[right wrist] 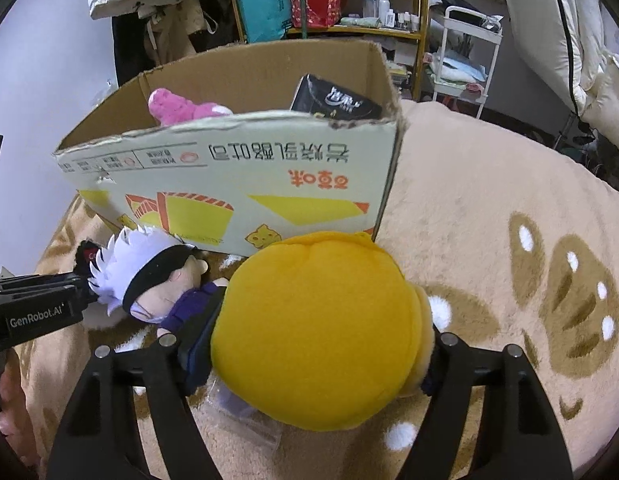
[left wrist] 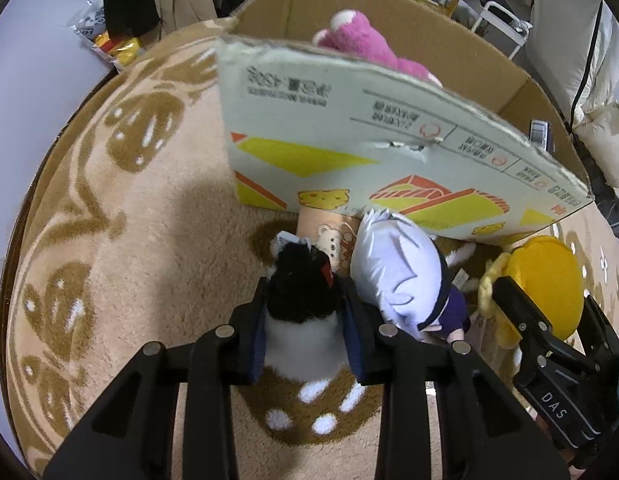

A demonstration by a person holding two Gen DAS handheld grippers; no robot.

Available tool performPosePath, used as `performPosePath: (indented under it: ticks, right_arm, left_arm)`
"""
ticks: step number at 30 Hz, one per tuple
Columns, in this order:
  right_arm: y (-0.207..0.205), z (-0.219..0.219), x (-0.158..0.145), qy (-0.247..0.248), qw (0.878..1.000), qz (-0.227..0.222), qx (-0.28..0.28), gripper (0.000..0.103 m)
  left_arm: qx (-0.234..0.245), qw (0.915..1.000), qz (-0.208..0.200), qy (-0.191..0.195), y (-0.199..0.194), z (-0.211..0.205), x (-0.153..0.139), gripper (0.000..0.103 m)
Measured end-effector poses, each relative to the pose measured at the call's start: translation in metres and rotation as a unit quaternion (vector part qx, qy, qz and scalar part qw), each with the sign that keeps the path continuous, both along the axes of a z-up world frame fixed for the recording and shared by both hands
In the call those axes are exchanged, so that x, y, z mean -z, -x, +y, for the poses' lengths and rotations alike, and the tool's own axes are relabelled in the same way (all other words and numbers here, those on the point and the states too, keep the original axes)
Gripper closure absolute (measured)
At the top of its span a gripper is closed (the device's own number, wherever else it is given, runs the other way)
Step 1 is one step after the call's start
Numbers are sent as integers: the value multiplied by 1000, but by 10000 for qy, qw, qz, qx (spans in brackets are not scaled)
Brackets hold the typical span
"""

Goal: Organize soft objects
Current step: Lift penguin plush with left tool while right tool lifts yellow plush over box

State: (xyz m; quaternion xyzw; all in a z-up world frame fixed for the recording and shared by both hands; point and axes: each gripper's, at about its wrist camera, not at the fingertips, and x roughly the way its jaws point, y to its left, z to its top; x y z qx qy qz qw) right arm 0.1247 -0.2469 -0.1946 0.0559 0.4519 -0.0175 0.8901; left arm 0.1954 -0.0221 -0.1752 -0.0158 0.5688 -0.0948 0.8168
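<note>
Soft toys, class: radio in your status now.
Left hand-held gripper shut on black-and-white plush. Right hand-held gripper shut on yellow plush. Cardboard box ahead, pink plush inside. White-haired doll on rug between.

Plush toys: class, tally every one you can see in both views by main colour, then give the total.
Pink: 1
Black-and-white: 1
White-haired doll: 1
Yellow: 1
Total: 4

Black-and-white plush [left wrist: 305, 312]; yellow plush [right wrist: 317, 328]; pink plush [left wrist: 361, 40]; beige rug [left wrist: 157, 200], brown paw prints.
</note>
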Motion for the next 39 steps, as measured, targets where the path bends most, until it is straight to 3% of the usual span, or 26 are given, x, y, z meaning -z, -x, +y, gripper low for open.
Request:
performPosePath:
  ticks: [7, 16, 28, 39]
  right_arm:
    - [15, -9, -24, -154, 9994, -311, 78, 23]
    - [33, -14, -56, -322, 9965, -772, 73, 23]
    - [59, -14, -109, -238, 9802, -1964, 87, 23]
    - [58, -13, -139, -129, 9649, -2623, 75, 23]
  left_arm:
    - [115, 9994, -316, 49, 20, -2, -22, 73]
    - [92, 9921, -1251, -51, 46, 0, -68, 73]
    - [-125, 9568, -2902, 63, 82, 4, -130, 73]
    - [-242, 9347, -3541, 168, 85, 8, -152, 73]
